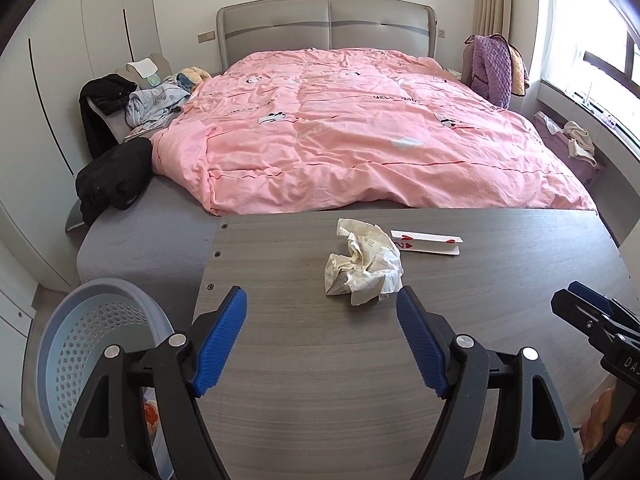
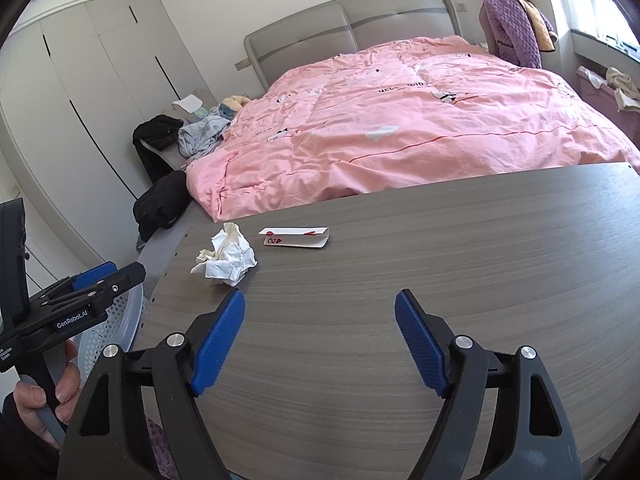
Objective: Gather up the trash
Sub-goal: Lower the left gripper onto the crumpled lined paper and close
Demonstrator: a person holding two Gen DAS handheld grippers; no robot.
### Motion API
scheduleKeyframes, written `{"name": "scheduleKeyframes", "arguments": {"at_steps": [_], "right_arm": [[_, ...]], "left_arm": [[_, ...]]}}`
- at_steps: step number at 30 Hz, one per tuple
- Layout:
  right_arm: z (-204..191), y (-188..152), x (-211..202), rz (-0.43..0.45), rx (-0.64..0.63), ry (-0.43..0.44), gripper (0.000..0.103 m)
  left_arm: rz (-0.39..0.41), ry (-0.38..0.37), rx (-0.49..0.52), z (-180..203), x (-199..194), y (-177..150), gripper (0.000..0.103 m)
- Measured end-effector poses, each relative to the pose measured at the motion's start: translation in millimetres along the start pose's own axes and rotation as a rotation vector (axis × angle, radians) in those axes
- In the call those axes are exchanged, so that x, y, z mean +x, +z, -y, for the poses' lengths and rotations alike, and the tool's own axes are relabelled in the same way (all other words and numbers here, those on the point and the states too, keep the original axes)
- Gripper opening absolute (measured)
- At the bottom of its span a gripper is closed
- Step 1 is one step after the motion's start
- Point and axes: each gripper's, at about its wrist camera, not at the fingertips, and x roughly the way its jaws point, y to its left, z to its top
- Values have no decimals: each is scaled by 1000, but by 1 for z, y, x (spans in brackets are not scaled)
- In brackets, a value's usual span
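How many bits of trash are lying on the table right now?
2. A crumpled paper ball near the table's far edge, and a folded playing card just beyond it to the right. The basket's contents are mostly hidden.

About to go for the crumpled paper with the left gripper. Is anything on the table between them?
Nothing visible. Only bare table lies between the open left gripper and the crumpled paper. The folded playing card lies beyond the paper, to its right, out of the way.
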Motion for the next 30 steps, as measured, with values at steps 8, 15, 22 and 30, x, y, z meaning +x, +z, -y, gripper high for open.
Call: {"name": "scheduleKeyframes", "arguments": {"at_steps": [8, 15, 22, 30], "right_arm": [[2, 3, 5, -9, 6, -4, 76], [8, 5, 9, -16, 18, -19, 76], [10, 5, 11, -20, 19, -21, 76], [9, 5, 16, -29, 21, -20, 76]], "left_arm": [[-51, -49, 18, 12, 34, 20, 75], [-114, -100, 41, 22, 66, 34, 75], [-162, -107, 78, 30, 92, 37, 76], [-182, -83, 106, 30, 107, 37, 76]]}}
